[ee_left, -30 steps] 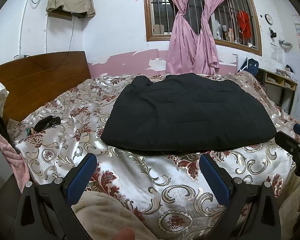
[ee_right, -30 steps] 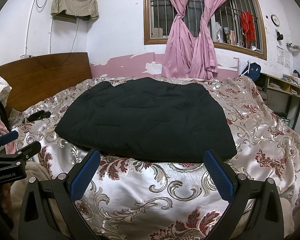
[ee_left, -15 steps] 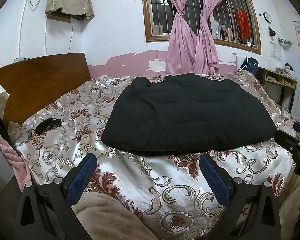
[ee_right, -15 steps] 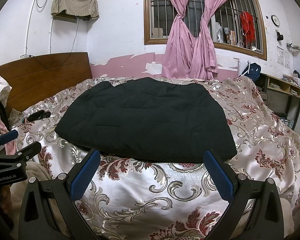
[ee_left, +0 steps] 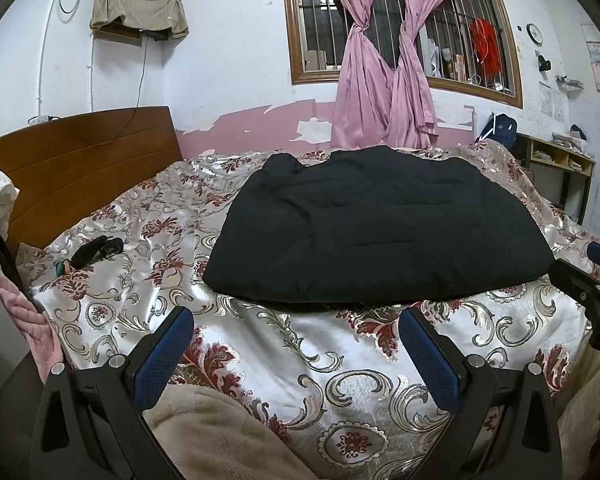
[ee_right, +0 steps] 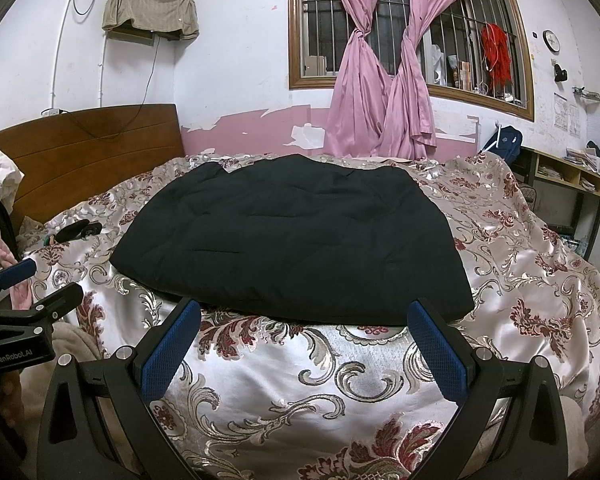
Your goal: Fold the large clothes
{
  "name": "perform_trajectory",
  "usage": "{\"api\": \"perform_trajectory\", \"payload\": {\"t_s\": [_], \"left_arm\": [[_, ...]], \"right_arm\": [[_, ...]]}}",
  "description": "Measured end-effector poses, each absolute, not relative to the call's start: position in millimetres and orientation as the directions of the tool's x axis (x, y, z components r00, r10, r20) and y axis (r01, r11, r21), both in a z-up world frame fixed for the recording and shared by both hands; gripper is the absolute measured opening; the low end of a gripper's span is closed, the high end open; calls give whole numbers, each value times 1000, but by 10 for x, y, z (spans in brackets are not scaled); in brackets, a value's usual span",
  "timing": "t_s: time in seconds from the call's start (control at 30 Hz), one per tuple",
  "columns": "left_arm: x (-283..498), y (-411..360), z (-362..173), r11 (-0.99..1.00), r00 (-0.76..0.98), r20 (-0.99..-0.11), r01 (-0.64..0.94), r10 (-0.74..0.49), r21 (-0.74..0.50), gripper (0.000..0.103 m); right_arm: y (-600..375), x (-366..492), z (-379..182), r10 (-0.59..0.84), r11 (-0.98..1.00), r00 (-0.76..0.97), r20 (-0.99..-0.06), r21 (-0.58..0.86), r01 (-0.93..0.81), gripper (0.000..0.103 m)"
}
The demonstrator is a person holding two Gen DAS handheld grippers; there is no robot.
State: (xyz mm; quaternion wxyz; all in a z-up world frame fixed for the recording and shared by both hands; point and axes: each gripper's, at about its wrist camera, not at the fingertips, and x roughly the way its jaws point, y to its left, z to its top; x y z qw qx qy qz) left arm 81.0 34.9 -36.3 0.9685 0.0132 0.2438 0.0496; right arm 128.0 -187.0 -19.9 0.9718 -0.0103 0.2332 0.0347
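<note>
A black quilted garment [ee_left: 376,224] lies folded flat on the bed's floral satin cover [ee_left: 284,344]; it also shows in the right wrist view [ee_right: 300,240]. My left gripper [ee_left: 296,324] is open and empty, held just short of the garment's near edge. My right gripper [ee_right: 304,316] is open and empty, its fingertips at the garment's near edge. Each gripper shows at the other view's side: the right one [ee_left: 588,280] and the left one [ee_right: 24,300].
A wooden headboard [ee_left: 76,168] stands at the left. A small dark object [ee_left: 96,252] lies on the cover near it. A beige blanket [ee_left: 220,432] lies below the left gripper. A shelf unit [ee_left: 560,168] and a barred window with pink curtains [ee_left: 380,64] are behind the bed.
The left wrist view has tilted up slightly, so the garment sits a little lower in frame. The right gripper has hardly moved. Both stay open.
</note>
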Motion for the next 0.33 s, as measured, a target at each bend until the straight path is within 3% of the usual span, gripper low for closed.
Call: {"api": "perform_trajectory", "payload": {"t_s": [0.33], "left_arm": [[816, 416, -370, 994, 875, -472, -92, 106, 52, 103]], "right_arm": [[-1867, 1278, -199, 62, 997, 889, -453, -4, -72, 101]]}}
